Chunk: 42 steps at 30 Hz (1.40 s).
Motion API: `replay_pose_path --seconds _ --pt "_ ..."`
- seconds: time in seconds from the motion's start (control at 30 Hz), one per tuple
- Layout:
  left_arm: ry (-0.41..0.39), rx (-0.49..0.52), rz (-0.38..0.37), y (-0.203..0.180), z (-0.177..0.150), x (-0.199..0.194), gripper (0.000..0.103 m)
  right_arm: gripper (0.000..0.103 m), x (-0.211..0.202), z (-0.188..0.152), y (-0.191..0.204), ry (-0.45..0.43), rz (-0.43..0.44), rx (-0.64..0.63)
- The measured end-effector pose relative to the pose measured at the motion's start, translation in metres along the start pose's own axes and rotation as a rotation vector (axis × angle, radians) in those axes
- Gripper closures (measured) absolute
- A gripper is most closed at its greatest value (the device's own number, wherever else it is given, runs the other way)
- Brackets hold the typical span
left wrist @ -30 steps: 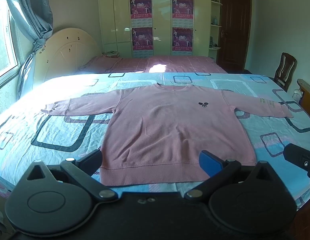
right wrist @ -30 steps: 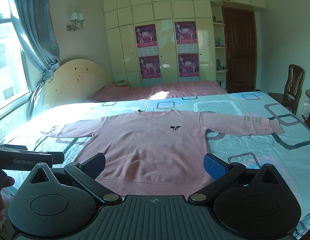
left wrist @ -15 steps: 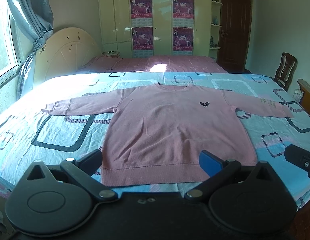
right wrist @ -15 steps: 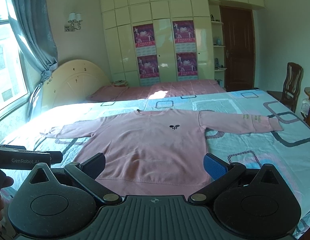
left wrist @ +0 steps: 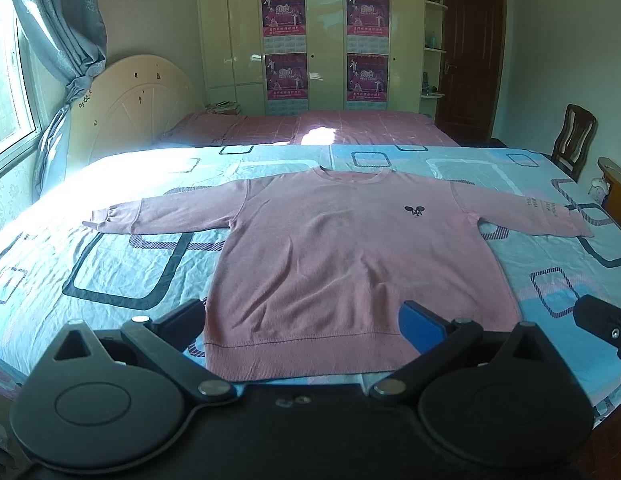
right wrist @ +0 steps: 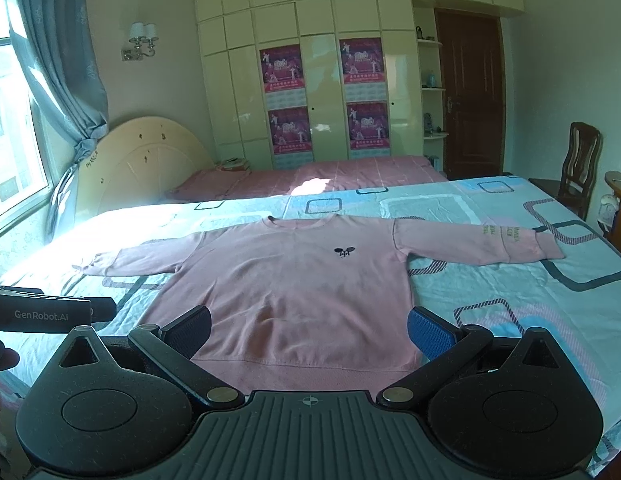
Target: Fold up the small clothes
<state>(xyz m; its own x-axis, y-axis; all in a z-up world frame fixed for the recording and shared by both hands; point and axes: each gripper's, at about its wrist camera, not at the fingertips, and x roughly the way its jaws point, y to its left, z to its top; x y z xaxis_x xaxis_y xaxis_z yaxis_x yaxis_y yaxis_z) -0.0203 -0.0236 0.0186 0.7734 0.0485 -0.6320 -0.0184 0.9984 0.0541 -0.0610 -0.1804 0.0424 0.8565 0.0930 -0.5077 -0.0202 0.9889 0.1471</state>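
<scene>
A pink long-sleeved sweatshirt (left wrist: 342, 256) lies flat and face up on the bed, sleeves spread out to both sides, a small black logo on its chest. It also shows in the right wrist view (right wrist: 294, 280). My left gripper (left wrist: 304, 322) is open and empty, held above the hem near the bed's front edge. My right gripper (right wrist: 310, 330) is open and empty, also above the hem. The right gripper's tip shows at the right edge of the left wrist view (left wrist: 602, 324); the left gripper's body shows at the left of the right wrist view (right wrist: 50, 314).
The bed (left wrist: 110, 264) has a light blue sheet with square patterns. A second bed with a pink cover (left wrist: 310, 130) stands behind it. A cream headboard (left wrist: 134, 100), a wardrobe with posters (left wrist: 322, 40), a wooden chair (left wrist: 574, 140) and a dark door (left wrist: 470, 60) lie beyond.
The right gripper has tilted slightly, so the sweatshirt sits a little lower in its view. The left gripper has barely moved. The sweatshirt has not moved.
</scene>
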Motion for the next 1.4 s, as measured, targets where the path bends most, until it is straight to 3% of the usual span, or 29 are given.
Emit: replay_pose_path --seconds 0.5,0.8,1.03,1.4 --pt "0.027 -0.001 0.008 0.016 0.014 0.038 0.000 0.000 0.034 0.004 -0.005 0.022 -0.061 0.031" --pt "0.037 -0.009 0.007 0.035 0.032 0.085 0.000 0.000 0.076 0.012 -0.011 0.035 -0.113 0.072" --pt "0.036 0.015 -0.046 0.047 0.056 0.133 0.000 0.000 0.114 0.029 -0.023 0.002 -0.180 0.153" --pt "0.053 0.025 -0.103 0.052 0.088 0.198 0.000 0.000 0.163 0.055 -0.042 0.015 -0.284 0.162"
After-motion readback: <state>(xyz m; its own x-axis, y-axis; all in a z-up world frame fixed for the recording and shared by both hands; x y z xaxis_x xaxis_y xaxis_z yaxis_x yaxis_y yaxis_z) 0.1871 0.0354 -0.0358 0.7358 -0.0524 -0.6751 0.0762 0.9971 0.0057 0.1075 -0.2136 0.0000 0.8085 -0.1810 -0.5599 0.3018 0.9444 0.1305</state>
